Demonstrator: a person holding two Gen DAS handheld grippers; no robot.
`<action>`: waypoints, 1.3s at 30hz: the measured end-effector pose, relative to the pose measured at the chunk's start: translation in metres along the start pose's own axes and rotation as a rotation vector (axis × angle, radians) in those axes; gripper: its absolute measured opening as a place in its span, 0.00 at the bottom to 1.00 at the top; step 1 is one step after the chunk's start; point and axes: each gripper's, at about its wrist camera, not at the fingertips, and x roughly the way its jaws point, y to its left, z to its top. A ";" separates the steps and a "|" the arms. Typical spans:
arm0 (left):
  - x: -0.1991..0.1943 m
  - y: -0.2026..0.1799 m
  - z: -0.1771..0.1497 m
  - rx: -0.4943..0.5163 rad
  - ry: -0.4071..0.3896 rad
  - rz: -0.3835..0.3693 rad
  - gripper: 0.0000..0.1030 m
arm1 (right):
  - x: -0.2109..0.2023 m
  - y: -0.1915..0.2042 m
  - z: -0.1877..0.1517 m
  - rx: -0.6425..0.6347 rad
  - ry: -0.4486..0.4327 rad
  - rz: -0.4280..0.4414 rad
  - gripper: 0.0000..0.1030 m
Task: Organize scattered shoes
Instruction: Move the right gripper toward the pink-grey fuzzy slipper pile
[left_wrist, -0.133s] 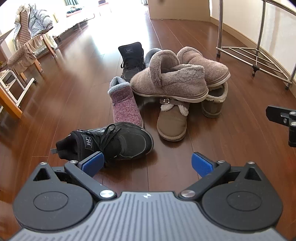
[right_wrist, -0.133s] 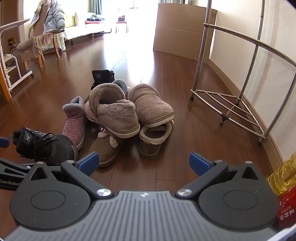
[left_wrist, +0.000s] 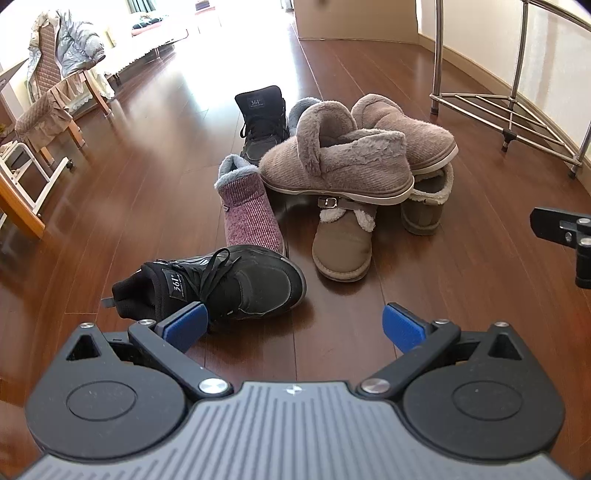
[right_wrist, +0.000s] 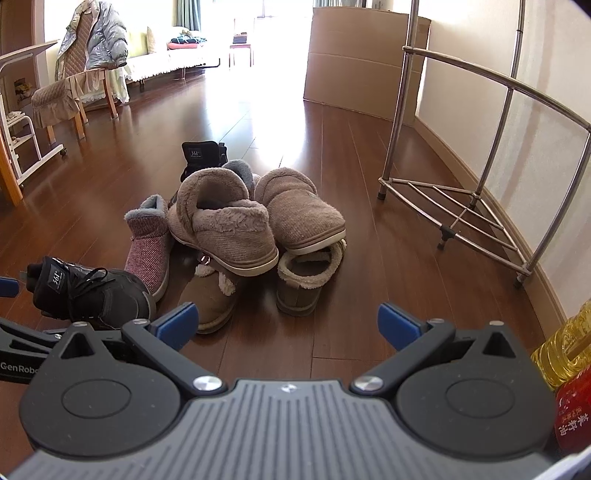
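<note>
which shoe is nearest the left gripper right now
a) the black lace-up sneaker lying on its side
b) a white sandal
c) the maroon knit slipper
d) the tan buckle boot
a: in the left wrist view the black lace-up sneaker lies on its side just ahead of the open left gripper, closer than the maroon knit slipper or the tan buckle boot.

A tan slipper (left_wrist: 343, 168) hides the top of a buckled boot (left_wrist: 343, 243), and its twin (right_wrist: 299, 210) covers much of a second boot (right_wrist: 303, 284). A far black sneaker (left_wrist: 263, 122) is half-screened by the pile. An oil bottle (right_wrist: 565, 347) is cut off at the right wrist view's edge.
</note>
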 end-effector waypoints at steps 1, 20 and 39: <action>0.000 0.000 0.000 0.000 -0.001 0.001 0.99 | -0.001 0.001 0.000 -0.001 0.000 0.000 0.99; 0.000 0.002 0.000 -0.014 0.003 -0.007 0.99 | 0.006 0.002 0.001 0.006 0.027 -0.003 0.99; 0.041 0.016 0.000 0.000 0.011 -0.077 0.99 | 0.038 0.010 0.001 0.048 0.145 -0.110 0.99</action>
